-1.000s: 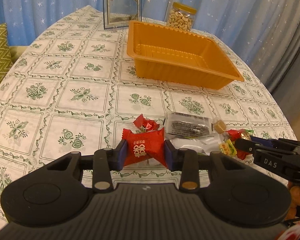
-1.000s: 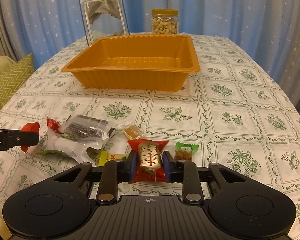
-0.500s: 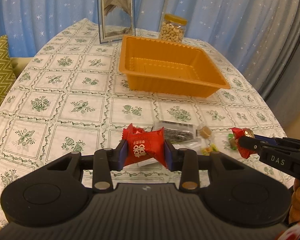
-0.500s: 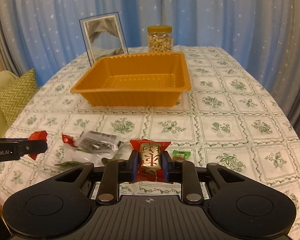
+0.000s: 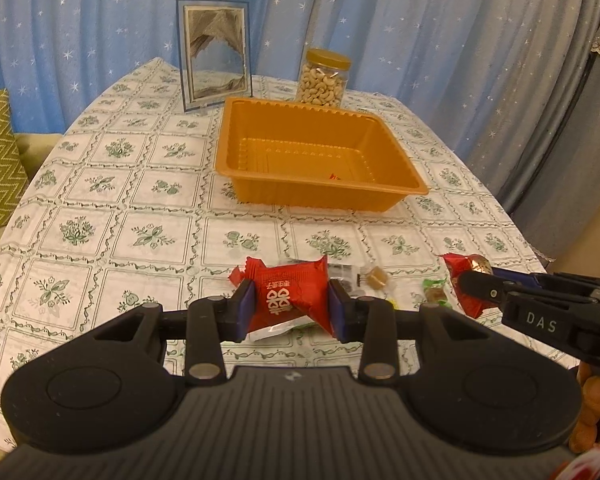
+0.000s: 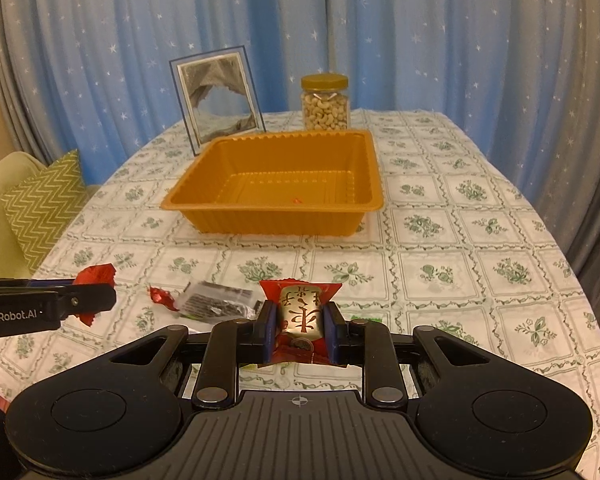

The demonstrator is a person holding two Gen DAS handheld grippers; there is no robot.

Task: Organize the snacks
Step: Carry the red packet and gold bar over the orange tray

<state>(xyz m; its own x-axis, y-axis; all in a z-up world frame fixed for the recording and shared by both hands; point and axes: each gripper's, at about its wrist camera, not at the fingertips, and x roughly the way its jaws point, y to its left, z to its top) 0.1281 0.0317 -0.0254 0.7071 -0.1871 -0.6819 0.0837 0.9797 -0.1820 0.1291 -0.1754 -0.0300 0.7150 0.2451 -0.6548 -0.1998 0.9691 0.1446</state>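
My left gripper (image 5: 291, 305) is shut on a red snack packet (image 5: 290, 294) with white characters, held above the table's near side. My right gripper (image 6: 299, 326) is shut on a red and gold candy (image 6: 300, 314), also lifted. Each gripper shows in the other's view, the right one (image 5: 476, 285) at the right edge, the left one (image 6: 96, 298) at the left edge. The orange tray (image 5: 320, 196) (image 6: 276, 216) stands at mid-table, with only a tiny red scrap (image 6: 297, 200) visible inside. Loose snacks lie below: a dark packet (image 6: 216, 302), a small red candy (image 6: 160, 296), a caramel (image 5: 374, 277), a green candy (image 5: 434, 293).
A jar of cashews (image 5: 324, 78) (image 6: 325, 102) and a picture frame (image 5: 214, 60) (image 6: 216, 98) stand behind the tray. A green zigzag cushion (image 6: 46, 208) lies off the table's left side. Blue starred curtains hang behind.
Both grippers have risen and drawn back from the snack pile with their candies; the tray and pile now look smaller and farther away.
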